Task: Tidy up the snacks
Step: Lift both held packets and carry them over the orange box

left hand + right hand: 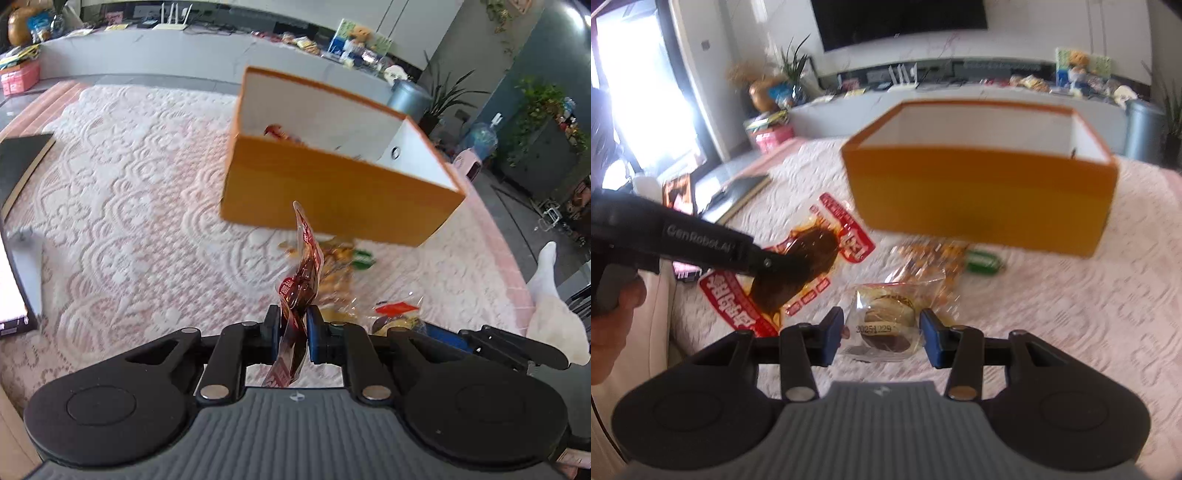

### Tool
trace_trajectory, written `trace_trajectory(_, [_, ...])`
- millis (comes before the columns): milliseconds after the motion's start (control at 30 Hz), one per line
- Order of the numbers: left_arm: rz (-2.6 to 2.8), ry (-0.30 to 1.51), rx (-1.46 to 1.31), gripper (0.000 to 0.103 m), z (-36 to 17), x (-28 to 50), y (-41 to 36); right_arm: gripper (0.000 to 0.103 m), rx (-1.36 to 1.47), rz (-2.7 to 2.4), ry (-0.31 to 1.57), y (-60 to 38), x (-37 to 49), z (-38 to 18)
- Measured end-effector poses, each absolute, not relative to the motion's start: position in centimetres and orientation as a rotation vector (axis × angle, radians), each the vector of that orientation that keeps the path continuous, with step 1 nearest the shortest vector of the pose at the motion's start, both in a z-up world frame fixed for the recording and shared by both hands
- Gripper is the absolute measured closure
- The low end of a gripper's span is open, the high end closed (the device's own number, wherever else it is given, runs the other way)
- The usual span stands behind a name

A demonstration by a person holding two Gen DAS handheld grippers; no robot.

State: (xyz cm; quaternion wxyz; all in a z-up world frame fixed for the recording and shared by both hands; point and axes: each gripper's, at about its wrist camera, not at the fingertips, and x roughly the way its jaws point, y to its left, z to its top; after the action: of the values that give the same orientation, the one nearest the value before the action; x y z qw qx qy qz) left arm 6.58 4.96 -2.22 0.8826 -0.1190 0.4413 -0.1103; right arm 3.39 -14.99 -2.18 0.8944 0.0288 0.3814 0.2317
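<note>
While both grippers carry a snack apiece, the step in hand reads as transfer toward the orange box (979,192), which stands at twelve o'clock in both wrist views.

Item 1: left gripper (291,326). Fingers closed tight on a red sauce-meat packet (301,273), pinched near its lower half; the packet rises limp and twisted above the pads. Glossy film, red print, dark brown contents. In the right wrist view the same packet hangs at nine o'clock.

Item 2: right gripper (882,332). Fingers part open, clamped on either edge of a clear-wrapped pastry (886,321); round, brown, sealed in crinkled transparent film with a stamped date.

Item 3: orange box. Rigid card, rectangular, open-topped, white inside, a small metal eyelet on one inner wall. One red wrapper shows inside already.

Item 4: remaining snacks on the counter, just below the box's near wall: a clear bag of yellow pieces (931,258) and a small green packet (984,260).

Item 5: counter covering, a pink-and-white lace cloth (129,221), raised scalloped pattern.

Next move, as judged: lift each item clear of the near wall, bring it over the open top, then release. The limp packet may snag on the rim.
</note>
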Motion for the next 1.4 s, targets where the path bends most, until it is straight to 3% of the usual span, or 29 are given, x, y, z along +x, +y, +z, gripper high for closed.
trace_trajectory(833, [-0.295, 0.742, -0.144, 0.088, 5.5, 17.7, 1.2, 0.060, 0.014, 0.408, 0.633, -20.4, 15.7, 6.8])
trace_trajectory(1133, [-0.150, 0.782, -0.116, 0.088, 3.1, 23.6, 1.8, 0.060, 0.001, 0.380, 0.710, -19.6, 22.5, 5.4])
trace_trajectory(1400, [-0.074, 0.872, -0.039, 0.088, -1.0, 25.3, 0.2, 0.060, -0.091, 0.304, 0.846, -17.7, 27.3, 0.5])
